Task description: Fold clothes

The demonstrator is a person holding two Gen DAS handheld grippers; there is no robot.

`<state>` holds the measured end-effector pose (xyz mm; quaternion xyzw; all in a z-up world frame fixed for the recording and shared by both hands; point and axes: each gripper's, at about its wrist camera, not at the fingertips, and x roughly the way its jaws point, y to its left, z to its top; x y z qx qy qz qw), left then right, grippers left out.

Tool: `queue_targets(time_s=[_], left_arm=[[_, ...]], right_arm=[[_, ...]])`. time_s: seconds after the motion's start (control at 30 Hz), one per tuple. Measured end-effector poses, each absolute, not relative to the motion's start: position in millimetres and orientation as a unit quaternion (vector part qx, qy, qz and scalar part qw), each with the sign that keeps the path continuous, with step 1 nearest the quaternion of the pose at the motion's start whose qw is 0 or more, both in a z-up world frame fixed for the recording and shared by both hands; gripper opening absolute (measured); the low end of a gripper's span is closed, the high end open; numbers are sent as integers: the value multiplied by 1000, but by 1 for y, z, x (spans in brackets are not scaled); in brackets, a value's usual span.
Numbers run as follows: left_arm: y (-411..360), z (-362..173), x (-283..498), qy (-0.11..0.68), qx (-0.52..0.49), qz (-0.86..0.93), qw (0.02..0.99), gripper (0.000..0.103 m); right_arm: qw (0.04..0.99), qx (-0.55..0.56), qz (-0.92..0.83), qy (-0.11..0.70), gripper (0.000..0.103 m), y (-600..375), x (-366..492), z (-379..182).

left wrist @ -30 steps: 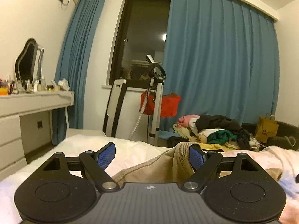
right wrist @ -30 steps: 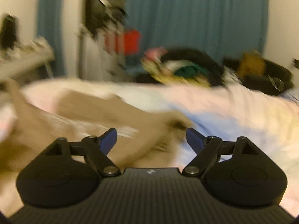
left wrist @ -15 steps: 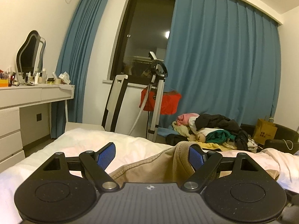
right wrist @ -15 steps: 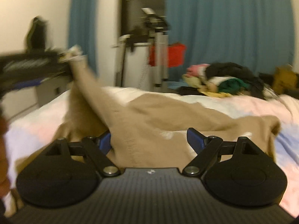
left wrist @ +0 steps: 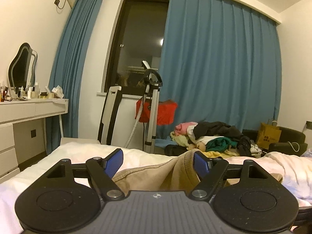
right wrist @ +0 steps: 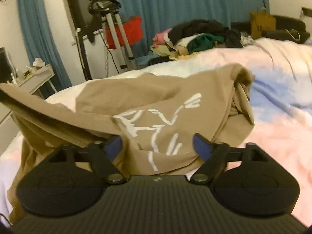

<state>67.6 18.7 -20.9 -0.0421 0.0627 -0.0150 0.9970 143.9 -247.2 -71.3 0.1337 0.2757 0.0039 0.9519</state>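
A tan T-shirt [right wrist: 156, 105] with a white line drawing lies rumpled on the bed [right wrist: 273, 120]. Its left part is pulled up and off to the left edge of the right wrist view. My right gripper [right wrist: 157, 146] is open, its blue pads on either side of the shirt's near edge. In the left wrist view my left gripper [left wrist: 159, 162] is open; the shirt's ribbed collar [left wrist: 190, 167] drapes against the right pad [left wrist: 200, 163], and tan cloth [left wrist: 156, 175] fills the gap between the jaws.
A pile of other clothes [left wrist: 212, 138] lies beyond the bed. A garment steamer stand [left wrist: 151, 107] with a red item stands by the window. A white dresser [left wrist: 29, 113] with a mirror is at left. A yellow paper bag [left wrist: 268, 135] is far right.
The right gripper has swung left and down over the shirt, so the white print now lies between its jaws. The left gripper has tilted up slightly; its jaws stay open.
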Motion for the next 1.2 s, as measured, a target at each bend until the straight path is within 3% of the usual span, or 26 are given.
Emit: queue_targets(time_s=[0.1,0.37,0.5,0.73,0.87,1.03,1.2], left_arm=[[15,-19,64,52,-40,-15,998,78],[1,-14,46,24,-43,-53,997,76],[-7,-14,38,5,-32,-60,998,76],[2,-14,49,31,-38,-37,998,76],[19,-16,60,77,-35,-26,996,76],[44,-25,53,177,-31,-44,983,77],[21,-47,36,216,73,-82,970,83]], right_arm=[[956,130,-9,261,84,-253,138,-53],[985,68,-124,95,85,-265,91,11],[978,92,-88,168,84,-267,106,-9],[976,85,-35,195,84,-254,92,-21],[978,43,28,201,84,-236,86,-17],[955,-51,67,284,84,-195,112,-58],[951,-53,0,304,84,-194,131,-84]])
